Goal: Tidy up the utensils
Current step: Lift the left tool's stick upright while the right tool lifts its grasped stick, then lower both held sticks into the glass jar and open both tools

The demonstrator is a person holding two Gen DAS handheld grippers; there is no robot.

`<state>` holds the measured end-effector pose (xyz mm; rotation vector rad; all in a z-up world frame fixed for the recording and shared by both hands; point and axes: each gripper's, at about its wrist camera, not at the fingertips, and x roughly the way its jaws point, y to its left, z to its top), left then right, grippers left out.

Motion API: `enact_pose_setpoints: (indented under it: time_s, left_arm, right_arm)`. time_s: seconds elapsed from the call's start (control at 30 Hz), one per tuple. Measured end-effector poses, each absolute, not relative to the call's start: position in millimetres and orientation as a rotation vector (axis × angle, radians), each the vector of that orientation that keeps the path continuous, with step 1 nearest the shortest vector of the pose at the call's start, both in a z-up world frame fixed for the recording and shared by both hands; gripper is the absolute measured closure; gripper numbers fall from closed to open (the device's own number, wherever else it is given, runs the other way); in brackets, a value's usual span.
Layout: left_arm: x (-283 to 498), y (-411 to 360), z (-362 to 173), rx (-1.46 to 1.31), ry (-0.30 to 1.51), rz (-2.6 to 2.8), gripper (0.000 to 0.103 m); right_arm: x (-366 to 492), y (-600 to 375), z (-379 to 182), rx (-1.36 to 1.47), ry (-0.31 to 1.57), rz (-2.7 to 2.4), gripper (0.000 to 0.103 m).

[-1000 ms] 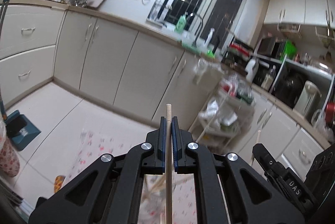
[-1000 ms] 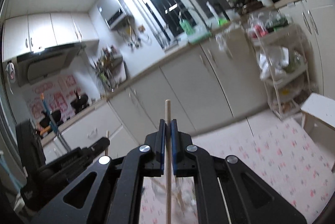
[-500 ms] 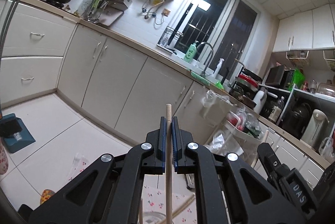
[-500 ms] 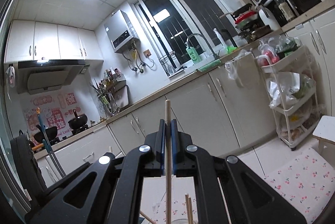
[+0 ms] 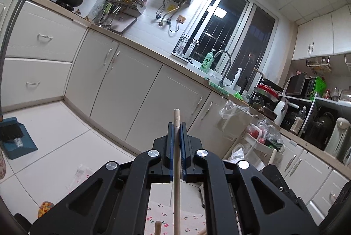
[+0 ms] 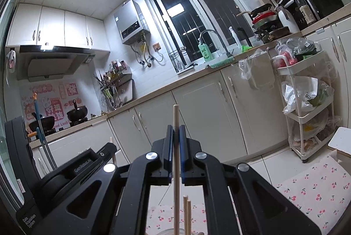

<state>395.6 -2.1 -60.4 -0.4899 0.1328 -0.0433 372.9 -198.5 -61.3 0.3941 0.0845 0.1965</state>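
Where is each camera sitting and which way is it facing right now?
Left wrist: on the left gripper, tilted up at the sink counter; its black fingers pinch a chopstick.
Right wrist: on the right gripper, facing the same counter; its fingers clamp another chopstick, with the left gripper's body at lower left.
Shared: green soap bottle, faucet, water heater.

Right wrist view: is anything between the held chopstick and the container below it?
Nothing visible blocks it. The right gripper is shut on a chopstick whose lower end drops toward a container rim at the frame's bottom edge. Two other chopsticks stand beside it, apart from it.
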Motion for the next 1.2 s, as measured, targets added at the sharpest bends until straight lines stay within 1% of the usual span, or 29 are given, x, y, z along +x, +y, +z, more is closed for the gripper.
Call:
enact_pose_setpoints:
  time_s: [0.57, 0.93, 1.13, 1.17, 1.2]
  left_arm:
    - [381, -16, -87, -0.387, 0.175, -0.044, 0.098]
    - [369, -13, -84, -0.36, 0.216, -0.08, 0.098]
    - [370, -7, -70, -0.386, 0.198, -0.089, 0.098]
    - [370, -7, -68, -0.385, 0.196, -0.093, 0.098]
    - [369, -6, -67, -0.387, 0.193, -0.095, 0.098]
  right_arm:
    - [360, -192, -76, 0.318, 0.138, 0.203, 0.096]
    - [350, -185, -76, 0.28, 0.18, 0.219, 0.096]
    - [352, -186, -74, 0.28, 0.196, 0.22, 0.096]
    - [352, -187, -74, 0.284, 0.196, 0.22, 0.094]
    - [351, -188, -73, 0.29, 0.192, 0.216, 0.084]
